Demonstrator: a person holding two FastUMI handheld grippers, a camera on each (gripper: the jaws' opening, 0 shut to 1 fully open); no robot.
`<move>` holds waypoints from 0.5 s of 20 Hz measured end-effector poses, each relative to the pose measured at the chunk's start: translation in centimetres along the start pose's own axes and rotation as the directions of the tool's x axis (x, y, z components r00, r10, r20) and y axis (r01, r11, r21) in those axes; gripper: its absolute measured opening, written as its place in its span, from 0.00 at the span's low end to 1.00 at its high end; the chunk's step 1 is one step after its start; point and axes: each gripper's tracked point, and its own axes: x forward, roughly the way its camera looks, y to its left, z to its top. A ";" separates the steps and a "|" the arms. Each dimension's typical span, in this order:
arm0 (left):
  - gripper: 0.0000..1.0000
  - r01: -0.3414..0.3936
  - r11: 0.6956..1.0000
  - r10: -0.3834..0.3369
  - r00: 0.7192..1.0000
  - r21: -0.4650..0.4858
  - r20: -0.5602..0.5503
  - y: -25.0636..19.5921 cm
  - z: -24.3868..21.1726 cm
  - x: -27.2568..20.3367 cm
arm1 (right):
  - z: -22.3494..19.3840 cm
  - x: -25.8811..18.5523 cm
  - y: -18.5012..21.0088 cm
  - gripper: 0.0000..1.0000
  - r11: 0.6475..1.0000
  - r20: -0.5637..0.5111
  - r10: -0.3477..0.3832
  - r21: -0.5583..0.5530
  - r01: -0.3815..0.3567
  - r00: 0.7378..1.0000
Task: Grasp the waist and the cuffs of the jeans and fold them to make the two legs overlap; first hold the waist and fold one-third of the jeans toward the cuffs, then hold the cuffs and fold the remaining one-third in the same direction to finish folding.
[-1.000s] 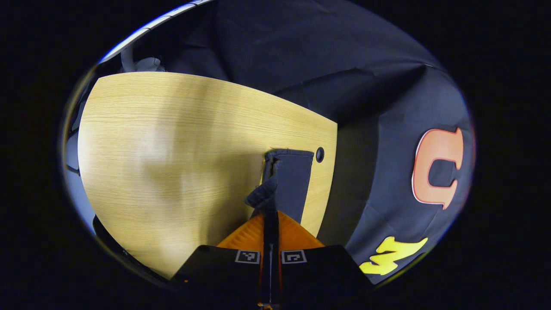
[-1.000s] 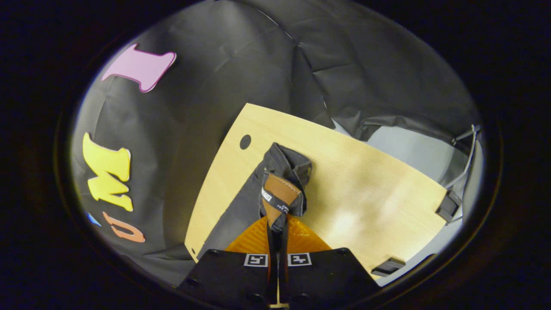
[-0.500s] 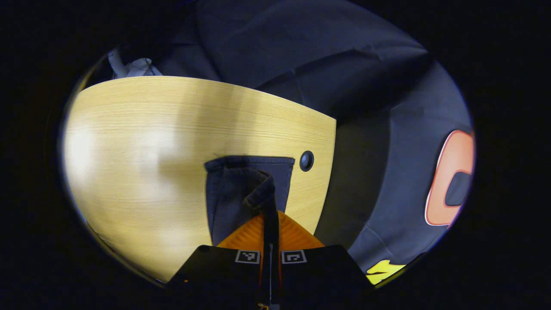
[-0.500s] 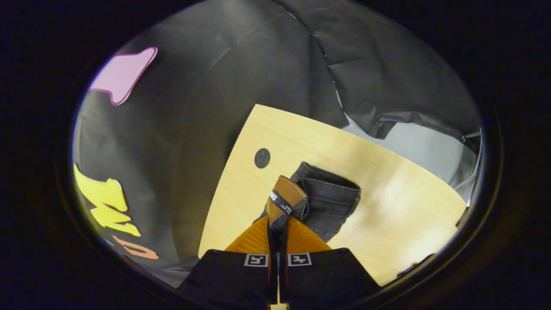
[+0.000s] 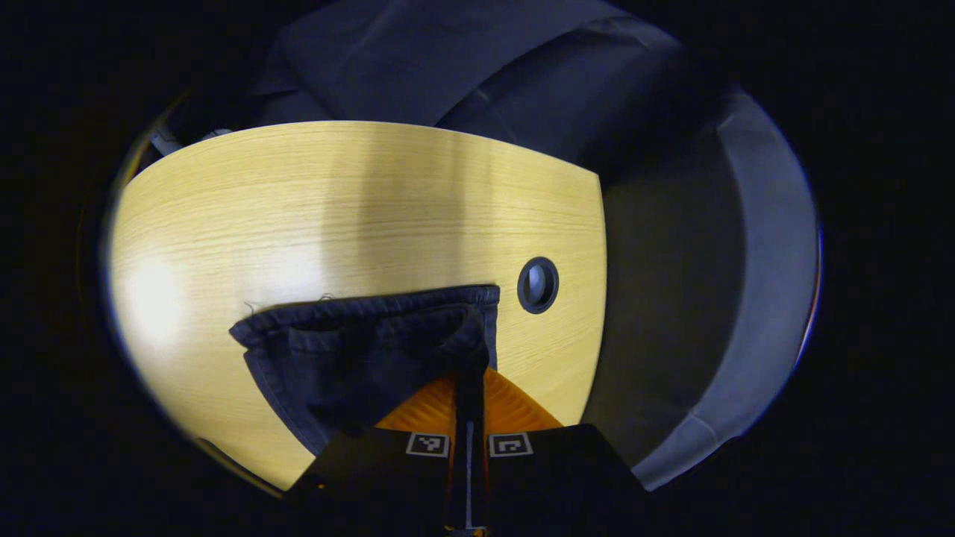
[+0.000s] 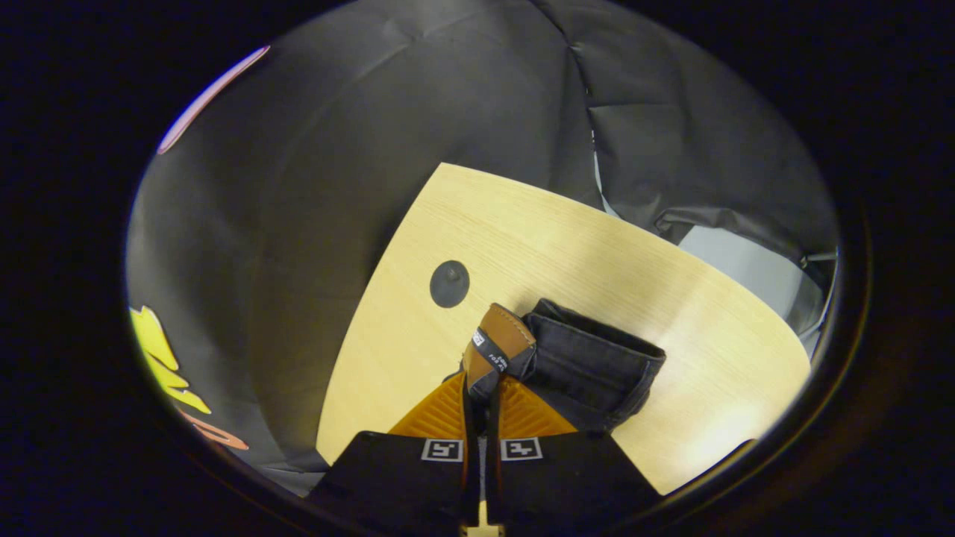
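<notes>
Dark jeans (image 5: 358, 358) lie on the light wooden table (image 5: 298, 209). In the left gripper view my left gripper (image 5: 468, 373) is shut on a cuff end of the denim, whose hem spreads out to the left across the tabletop. In the right gripper view my right gripper (image 6: 481, 377) is shut on the waistband by its brown leather patch (image 6: 498, 335), and the dark jeans (image 6: 597, 365) bunch to the right of the orange fingers (image 6: 444, 410). Most of the garment is hidden beneath both grippers.
A round cable hole (image 5: 537, 284) sits in the table just right of the jeans, near the table's edge; the same cable hole (image 6: 449, 283) lies left of the leather patch. Black cloth walls surround the table. Bare wood stretches beyond the denim.
Both grippers have come down toward the table with the denim held. The cuff end has spread wide to the left, and the waistband has settled lower beside the cable hole.
</notes>
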 end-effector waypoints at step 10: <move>0.98 -0.065 0.994 0.064 0.998 0.083 0.005 -0.5 -1.2 -4.1 | 1.1 -0.9 0.5 0.51 0.999 0.098 -0.012 -0.046 0.016 0.995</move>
